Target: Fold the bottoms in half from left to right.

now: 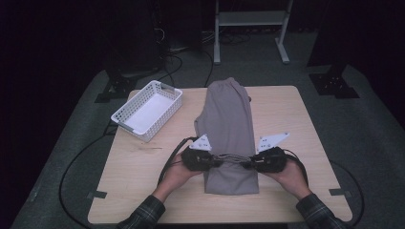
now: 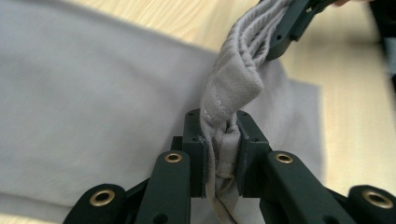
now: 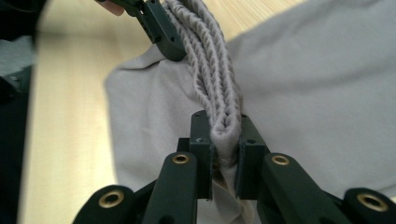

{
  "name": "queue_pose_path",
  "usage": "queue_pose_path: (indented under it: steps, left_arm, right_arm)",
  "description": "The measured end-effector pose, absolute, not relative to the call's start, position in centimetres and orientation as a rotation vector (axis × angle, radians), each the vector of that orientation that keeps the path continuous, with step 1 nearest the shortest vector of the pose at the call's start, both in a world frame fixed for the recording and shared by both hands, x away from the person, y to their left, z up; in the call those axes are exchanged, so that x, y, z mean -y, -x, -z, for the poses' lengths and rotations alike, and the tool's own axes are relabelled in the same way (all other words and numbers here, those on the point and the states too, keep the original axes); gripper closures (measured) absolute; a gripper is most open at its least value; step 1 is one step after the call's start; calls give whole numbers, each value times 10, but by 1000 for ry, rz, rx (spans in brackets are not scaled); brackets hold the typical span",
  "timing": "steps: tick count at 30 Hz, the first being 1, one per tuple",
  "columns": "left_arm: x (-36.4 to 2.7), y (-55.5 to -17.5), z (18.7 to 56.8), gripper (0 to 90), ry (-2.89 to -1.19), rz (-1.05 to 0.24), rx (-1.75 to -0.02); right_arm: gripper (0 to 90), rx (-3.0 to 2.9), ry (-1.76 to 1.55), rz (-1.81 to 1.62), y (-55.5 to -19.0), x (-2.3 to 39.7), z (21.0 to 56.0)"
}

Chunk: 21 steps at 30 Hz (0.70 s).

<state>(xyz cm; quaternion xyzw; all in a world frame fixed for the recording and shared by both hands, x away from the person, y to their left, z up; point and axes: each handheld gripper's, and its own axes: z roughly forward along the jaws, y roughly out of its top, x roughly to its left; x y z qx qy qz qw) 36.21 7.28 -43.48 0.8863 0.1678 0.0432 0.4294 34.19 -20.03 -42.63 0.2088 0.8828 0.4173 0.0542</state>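
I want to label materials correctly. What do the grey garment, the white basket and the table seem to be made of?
The grey garment looks like soft knitted fabric, matte; its ribbed band, clamped by both grippers, shows a fine weave. The white basket seems to be moulded plastic, judging by its regular lattice walls. The table looks like light wood or wood-look laminate, with visible grain; which one is unclear.

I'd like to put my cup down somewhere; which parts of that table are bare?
Bare wood lies right of the grey garment, toward the table edge, and at the near left corner, below the white basket. The middle is crowded: left gripper and right gripper clamp the garment's waistband.
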Motion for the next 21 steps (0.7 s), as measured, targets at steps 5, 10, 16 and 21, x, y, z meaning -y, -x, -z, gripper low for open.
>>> queue_pose_path:
  steps: [5,10,16,21]
  left_arm:
    - [-68,-377,451,774,-2264,-125,-461]
    - [-68,-387,463,774,-2298,-117,-491]
    - [-67,-390,470,773,-2300,-86,-509]
    - [-68,-389,470,774,-2309,-70,-505]
  right_arm:
    - [804,-2691,-692,-1194,-360,195,442]
    - [804,-2706,-704,-1126,-371,189,455]
    - [804,-2723,-718,-1078,-376,185,463]
    - [804,-2736,-710,-1069,-376,185,466]
